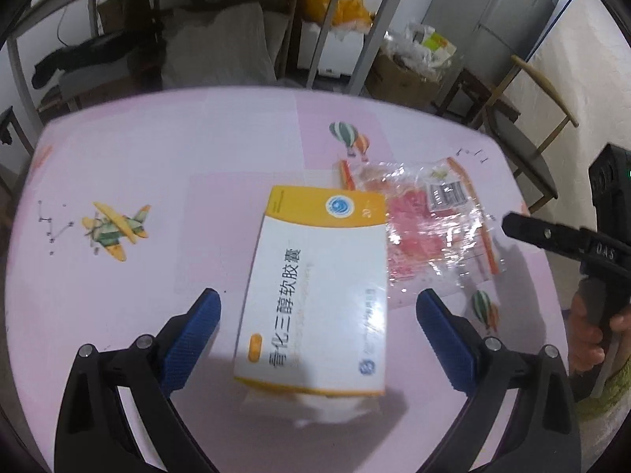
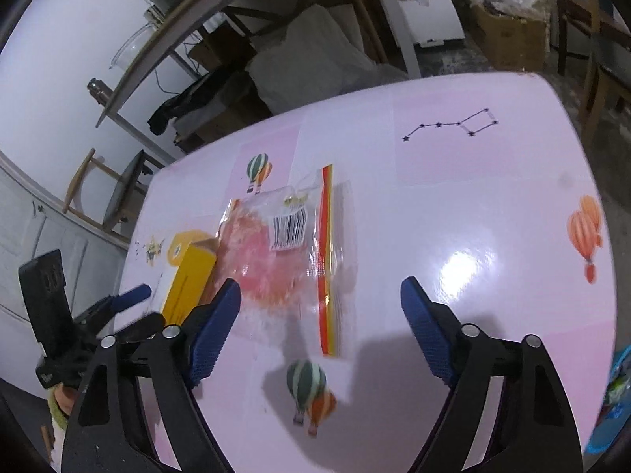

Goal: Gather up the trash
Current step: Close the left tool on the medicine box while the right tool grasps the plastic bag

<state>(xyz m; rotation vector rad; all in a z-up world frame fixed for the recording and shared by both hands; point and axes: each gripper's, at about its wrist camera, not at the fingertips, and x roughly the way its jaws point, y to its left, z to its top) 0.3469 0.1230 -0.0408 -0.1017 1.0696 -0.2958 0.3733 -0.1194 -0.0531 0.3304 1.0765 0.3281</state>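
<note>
On pink table [image 1: 157, 157], one medicine box [image 1: 315, 283], one plastic bag [image 2: 292, 252], both tongs [image 1: 318, 303] [image 2: 320, 295] wide apart, empty.

The medicine box [image 1: 315, 287] is covering a white crumpled thing [image 1: 315, 406] too blurred to identify. A blue packet [image 2: 613, 390] is running off the picture's right edge, beyond the tabletop [image 2: 473, 216].

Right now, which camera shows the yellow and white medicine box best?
The left wrist view: the medicine box lies nearly whole between the open left gripper fingers, printed top face readable. The right wrist view shows only its yellow end at the left, partly hidden behind the right gripper finger.
</note>
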